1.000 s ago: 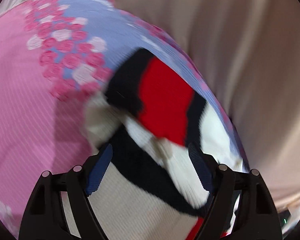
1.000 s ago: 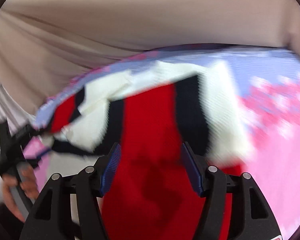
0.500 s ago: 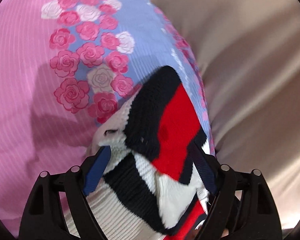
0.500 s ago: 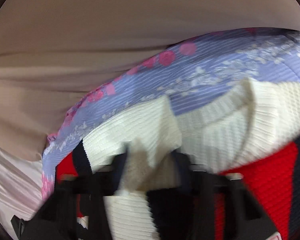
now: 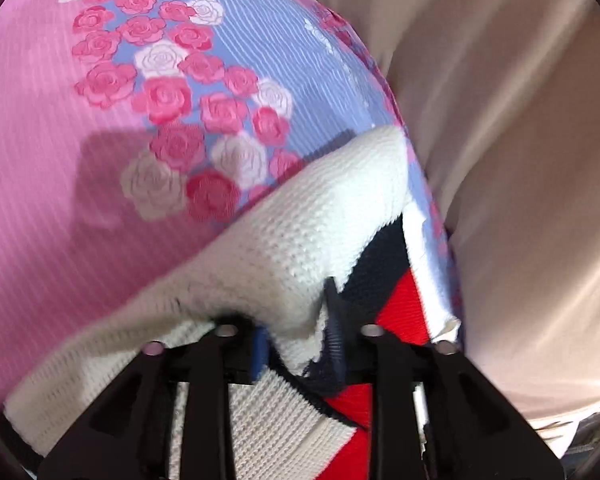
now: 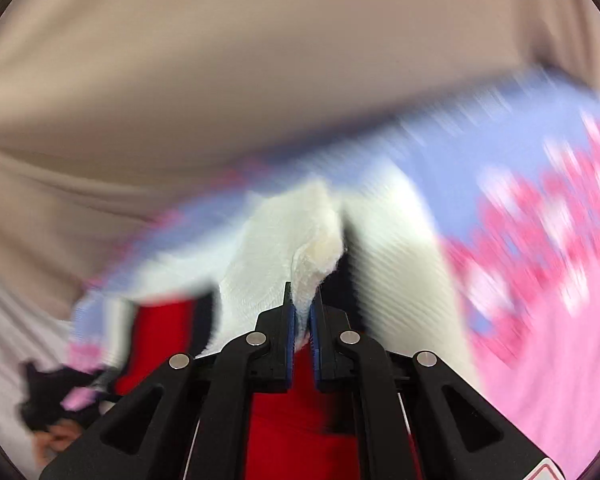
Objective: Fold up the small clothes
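A small knit sweater [image 5: 300,232], cream with black and red blocks, lies on a pink and lilac rose-print sheet [image 5: 60,160]. My left gripper [image 5: 296,344] is shut on a cream fold of the sweater, which bulges over its fingers. In the right wrist view, my right gripper [image 6: 302,316] is shut on a cream edge of the sweater [image 6: 312,256], with red knit below the fingers. The left gripper and the hand holding it show blurred at the lower left [image 6: 60,396].
The rose-print sheet [image 6: 540,320] covers the work surface. A beige cloth [image 5: 520,120] hangs behind and beside it [image 6: 260,60]. The sheet's edge runs next to the sweater on the beige side.
Both grippers have closed on the sweater; they were open around it before. The cream part now lies folded over the red and black blocks. The right view is swinging sideways.
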The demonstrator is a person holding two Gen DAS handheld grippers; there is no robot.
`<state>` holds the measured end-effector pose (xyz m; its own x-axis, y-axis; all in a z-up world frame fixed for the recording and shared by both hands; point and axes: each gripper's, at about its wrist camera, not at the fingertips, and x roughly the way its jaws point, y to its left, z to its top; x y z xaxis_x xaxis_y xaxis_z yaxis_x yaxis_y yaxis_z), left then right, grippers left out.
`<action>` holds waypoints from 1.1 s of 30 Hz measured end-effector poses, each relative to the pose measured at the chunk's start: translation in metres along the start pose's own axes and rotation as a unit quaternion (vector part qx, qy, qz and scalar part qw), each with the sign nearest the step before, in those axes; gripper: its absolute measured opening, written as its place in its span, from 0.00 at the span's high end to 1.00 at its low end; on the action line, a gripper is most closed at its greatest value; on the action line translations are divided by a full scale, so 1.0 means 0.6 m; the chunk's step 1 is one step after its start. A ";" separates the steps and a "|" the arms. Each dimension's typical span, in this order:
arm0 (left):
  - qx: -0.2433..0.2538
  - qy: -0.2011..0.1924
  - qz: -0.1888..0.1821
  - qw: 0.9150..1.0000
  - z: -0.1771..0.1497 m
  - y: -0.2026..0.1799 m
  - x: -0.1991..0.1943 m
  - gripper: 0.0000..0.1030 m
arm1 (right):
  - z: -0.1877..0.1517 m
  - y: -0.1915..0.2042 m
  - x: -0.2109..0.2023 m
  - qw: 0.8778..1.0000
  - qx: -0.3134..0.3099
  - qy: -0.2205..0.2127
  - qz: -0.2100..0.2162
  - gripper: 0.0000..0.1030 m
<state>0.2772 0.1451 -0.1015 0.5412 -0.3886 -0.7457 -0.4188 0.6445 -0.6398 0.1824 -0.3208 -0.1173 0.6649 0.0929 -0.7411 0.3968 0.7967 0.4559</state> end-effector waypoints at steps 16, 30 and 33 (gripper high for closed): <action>0.054 -0.076 0.059 0.994 0.004 -0.001 0.017 0.85 | 0.001 -0.044 0.003 1.000 -0.013 -0.010 0.004 0.94; 0.146 -0.126 -0.012 0.981 -0.026 0.028 0.005 0.84 | 0.001 -0.069 -0.009 1.000 0.004 -0.008 0.016 0.94; 0.142 -0.127 -0.033 0.981 -0.024 0.036 0.005 0.84 | -0.007 -0.048 -0.044 0.999 0.017 -0.029 -0.025 0.89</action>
<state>0.2592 0.1484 -0.1204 0.7400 -0.2815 -0.6109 -0.1770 0.7947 -0.5806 0.1510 -0.3435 -0.1130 0.6783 0.0184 -0.7345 0.4508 0.7790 0.4359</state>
